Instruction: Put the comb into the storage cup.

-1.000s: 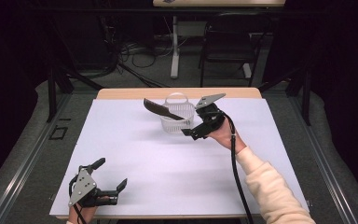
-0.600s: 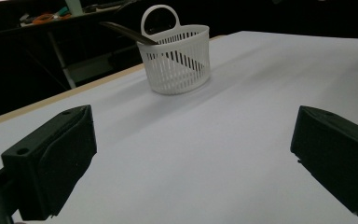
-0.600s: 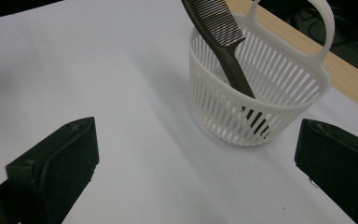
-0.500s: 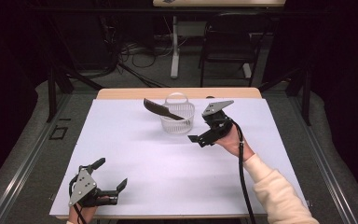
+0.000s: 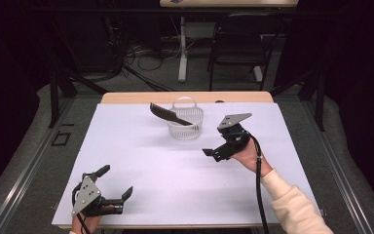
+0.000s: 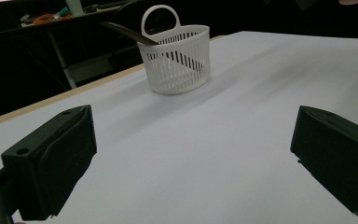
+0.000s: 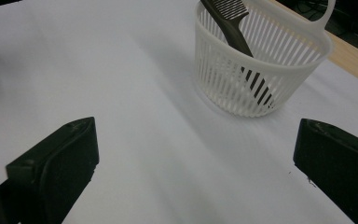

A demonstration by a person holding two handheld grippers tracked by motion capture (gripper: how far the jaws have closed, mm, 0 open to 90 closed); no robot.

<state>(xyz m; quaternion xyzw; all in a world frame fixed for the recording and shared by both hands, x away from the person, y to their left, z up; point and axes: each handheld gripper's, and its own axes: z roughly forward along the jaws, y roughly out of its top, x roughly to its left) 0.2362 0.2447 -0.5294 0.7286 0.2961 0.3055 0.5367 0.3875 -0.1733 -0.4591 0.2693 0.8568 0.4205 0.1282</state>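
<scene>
A white slatted basket (image 5: 185, 125) with a loop handle stands at the far middle of the white table (image 5: 141, 156). A dark comb (image 5: 168, 114) leans in it, its handle sticking out to the left. My right gripper (image 5: 218, 144) hovers just right of the basket and nearer than it, open and empty. In the right gripper view the basket (image 7: 261, 70) and the comb (image 7: 230, 23) lie ahead of the spread jaws. My left gripper (image 5: 116, 181) rests open at the near left corner. From it the basket (image 6: 177, 60) and the comb (image 6: 126, 32) are seen far off.
The table's wooden far edge (image 5: 185, 97) runs behind the basket. Beyond it are a dark floor with cables (image 5: 136, 56) and a chair (image 5: 236, 44). White table surface lies between the two grippers.
My right gripper has drawn back from the basket, toward the right and nearer me. The comb stays leaning in the basket. The left gripper has not moved.
</scene>
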